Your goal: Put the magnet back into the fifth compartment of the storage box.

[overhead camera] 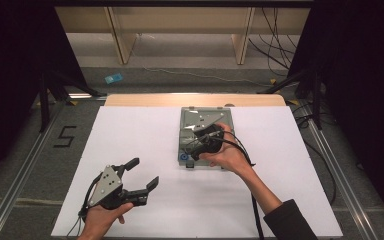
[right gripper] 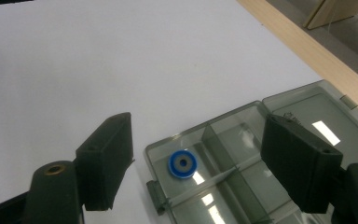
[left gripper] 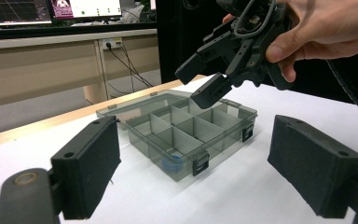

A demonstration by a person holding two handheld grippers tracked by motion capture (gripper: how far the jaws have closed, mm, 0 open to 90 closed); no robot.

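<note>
Right gripper [overhead camera: 196,148] over open grey box [overhead camera: 194,120]; left gripper [overhead camera: 142,175] apart, jaws spread

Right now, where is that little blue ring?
The blue ring lies in a corner compartment of the open grey box, nearest a latch, below the right gripper.

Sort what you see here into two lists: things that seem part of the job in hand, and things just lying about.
Seemingly in the job:
- compartment box, lid open
- blue ring in a corner compartment
- right gripper, open above the box
- left gripper, open, off to the side

Lying about:
- blue card on the floor
- floor cables
</note>
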